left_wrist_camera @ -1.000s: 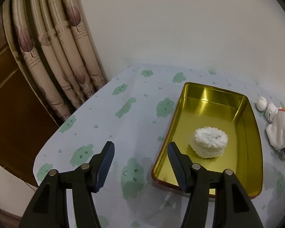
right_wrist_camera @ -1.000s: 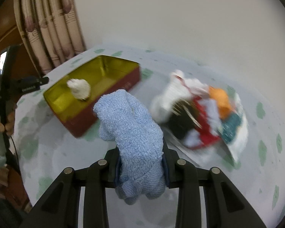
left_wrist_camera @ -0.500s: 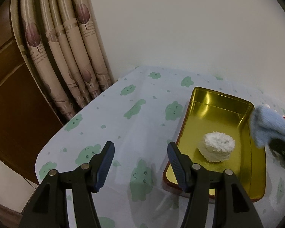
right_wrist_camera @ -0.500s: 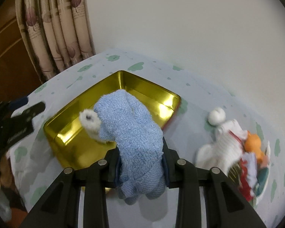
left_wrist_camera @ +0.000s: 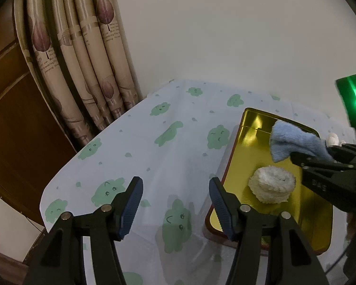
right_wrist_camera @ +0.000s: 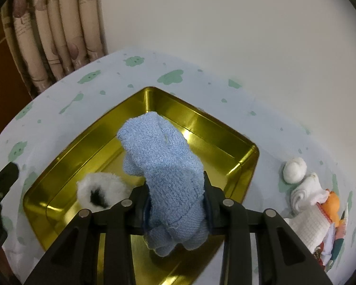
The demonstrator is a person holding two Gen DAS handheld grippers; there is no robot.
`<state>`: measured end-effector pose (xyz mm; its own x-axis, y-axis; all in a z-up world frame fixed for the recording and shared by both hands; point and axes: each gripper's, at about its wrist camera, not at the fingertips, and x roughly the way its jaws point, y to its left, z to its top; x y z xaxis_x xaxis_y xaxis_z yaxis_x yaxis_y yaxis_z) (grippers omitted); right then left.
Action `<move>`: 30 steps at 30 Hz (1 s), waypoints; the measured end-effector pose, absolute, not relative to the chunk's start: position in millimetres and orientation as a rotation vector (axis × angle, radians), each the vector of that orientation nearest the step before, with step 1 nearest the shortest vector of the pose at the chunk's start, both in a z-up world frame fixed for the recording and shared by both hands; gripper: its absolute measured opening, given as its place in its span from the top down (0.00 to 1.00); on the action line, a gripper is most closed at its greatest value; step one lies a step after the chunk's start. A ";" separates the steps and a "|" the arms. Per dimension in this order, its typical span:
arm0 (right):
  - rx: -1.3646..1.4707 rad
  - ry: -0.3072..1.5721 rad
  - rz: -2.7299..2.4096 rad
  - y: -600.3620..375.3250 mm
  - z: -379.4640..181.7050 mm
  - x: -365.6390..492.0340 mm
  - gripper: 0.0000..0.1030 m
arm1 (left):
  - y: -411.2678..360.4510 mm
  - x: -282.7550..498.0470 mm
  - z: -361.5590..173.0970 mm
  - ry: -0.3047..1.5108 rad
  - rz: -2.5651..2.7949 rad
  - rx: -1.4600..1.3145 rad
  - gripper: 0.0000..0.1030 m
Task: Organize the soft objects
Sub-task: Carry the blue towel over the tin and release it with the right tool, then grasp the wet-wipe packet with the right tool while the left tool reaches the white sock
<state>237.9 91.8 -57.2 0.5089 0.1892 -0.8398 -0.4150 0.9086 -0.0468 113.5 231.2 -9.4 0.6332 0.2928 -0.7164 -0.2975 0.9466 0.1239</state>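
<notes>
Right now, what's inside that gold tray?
A white fluffy roll lies in the tray. The blue cloth hangs over it, hiding part of the floor.

curtain (left_wrist_camera: 106, 47) — small printed lines, blurred | nothing legible

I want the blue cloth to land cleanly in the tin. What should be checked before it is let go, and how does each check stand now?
1. Fluffy blue cloth between right gripper fingers, jaws opening: ok.
2. Cloth over the gold metal tray: ok.
3. Rolled white fluffy cloth lies beside the drop spot, not under: ok.
4. Left gripper open, empty, outside the tray: ok.
5. Height of cloth above tray floor: cannot tell.
</notes>
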 end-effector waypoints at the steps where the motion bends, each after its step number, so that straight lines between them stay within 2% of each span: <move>1: -0.252 0.980 0.365 92.2 -59.5 240.0 0.67 | 231.6 113.8 -9.9 0.820 0.337 -0.008 0.42; 9: -0.256 1.015 0.347 95.5 -76.9 248.1 0.62 | 238.3 117.7 -15.2 0.841 0.323 -0.038 0.42; 17: -0.238 0.974 0.342 93.4 -70.3 245.4 0.37 | 237.0 116.7 -14.6 0.839 0.327 -0.039 0.42; 30: -0.183 0.857 0.356 45.5 -22.0 193.4 0.33 | 230.2 114.4 -12.0 0.832 0.335 -0.007 0.42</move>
